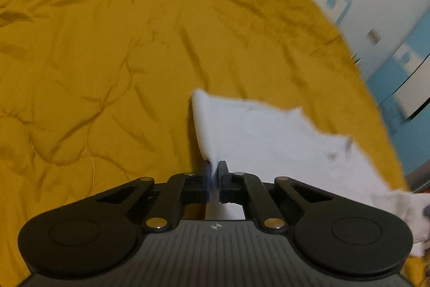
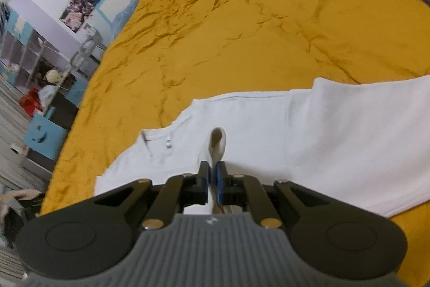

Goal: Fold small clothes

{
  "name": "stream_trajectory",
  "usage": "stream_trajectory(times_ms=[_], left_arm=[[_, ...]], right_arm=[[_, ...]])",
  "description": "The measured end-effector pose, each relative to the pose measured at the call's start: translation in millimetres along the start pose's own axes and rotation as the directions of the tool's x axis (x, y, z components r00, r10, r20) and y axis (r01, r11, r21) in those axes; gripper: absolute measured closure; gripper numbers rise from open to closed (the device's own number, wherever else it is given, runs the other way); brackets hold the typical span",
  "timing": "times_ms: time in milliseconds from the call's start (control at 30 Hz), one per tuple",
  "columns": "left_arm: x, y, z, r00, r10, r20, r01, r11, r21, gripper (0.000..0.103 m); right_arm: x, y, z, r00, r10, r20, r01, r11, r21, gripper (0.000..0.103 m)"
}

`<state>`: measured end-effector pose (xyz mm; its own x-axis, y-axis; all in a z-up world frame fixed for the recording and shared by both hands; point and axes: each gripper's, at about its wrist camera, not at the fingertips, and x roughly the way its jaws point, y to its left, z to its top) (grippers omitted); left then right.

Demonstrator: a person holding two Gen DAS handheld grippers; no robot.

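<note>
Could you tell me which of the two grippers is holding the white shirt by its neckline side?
The right gripper: the white T-shirt's collar lies just beside it, while the left gripper pinches a plain edge.

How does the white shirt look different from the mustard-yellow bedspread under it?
The white cotton T-shirt is small and mostly smooth; the mustard-yellow bedspread is far larger and creased all over. The T-shirt is pinched by the left gripper and right gripper; the bedspread lies ungripped. Both are soft fabric.

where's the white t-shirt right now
The white t-shirt lies spread on the yellow bedspread just ahead of the right gripper, which pinches a fold of it; the left gripper grips another edge.
</note>
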<state>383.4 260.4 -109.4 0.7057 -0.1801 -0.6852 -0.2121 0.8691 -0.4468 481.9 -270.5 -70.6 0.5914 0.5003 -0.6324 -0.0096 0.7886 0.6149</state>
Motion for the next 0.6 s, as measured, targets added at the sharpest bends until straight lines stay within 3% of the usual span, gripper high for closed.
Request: stream_trajectory(times_ms=[67, 100, 167, 267, 400, 533, 600], left_arm=[[-9, 7, 4, 1.0, -0.013, 0.016, 0.013, 1.0, 0.001, 0.099], [-10, 10, 5, 1.0, -0.002, 0.019, 0.002, 1.0, 0.008, 0.1], [-3, 14, 6, 1.0, 0.02, 0.001, -0.02, 1.0, 0.012, 0.102], [11, 19, 5, 0.99, 0.143, 0.0, -0.143, 0.989, 0.032, 0.103], [4, 31, 5, 0.998, 0.067, -0.01, -0.068, 0.997, -0.031, 0.103], [-21, 16, 3, 1.0, 0.004, -0.015, -0.003, 0.999, 0.044, 0.098], [-35, 8, -1, 0.999, -0.01, -0.036, 0.014, 0.994, 0.108, 0.09]], right_arm=[[-3, -5, 3, 0.997, 0.072, 0.017, -0.072, 0.996, 0.047, 0.103], [-1, -8, 5, 0.999, 0.049, 0.02, -0.05, 0.998, 0.05, 0.103], [10, -16, 6, 0.998, -0.067, 0.017, 0.067, 0.998, 0.019, 0.103], [41, -39, -1, 0.978, -0.204, -0.033, 0.205, 0.979, 0.0, 0.103], [63, -63, -12, 0.964, -0.26, -0.063, 0.261, 0.965, 0.007, 0.098], [45, -64, -16, 0.967, -0.253, -0.015, 0.253, 0.967, 0.015, 0.089], [32, -61, -22, 0.972, -0.234, -0.006, 0.234, 0.972, 0.014, 0.086]])
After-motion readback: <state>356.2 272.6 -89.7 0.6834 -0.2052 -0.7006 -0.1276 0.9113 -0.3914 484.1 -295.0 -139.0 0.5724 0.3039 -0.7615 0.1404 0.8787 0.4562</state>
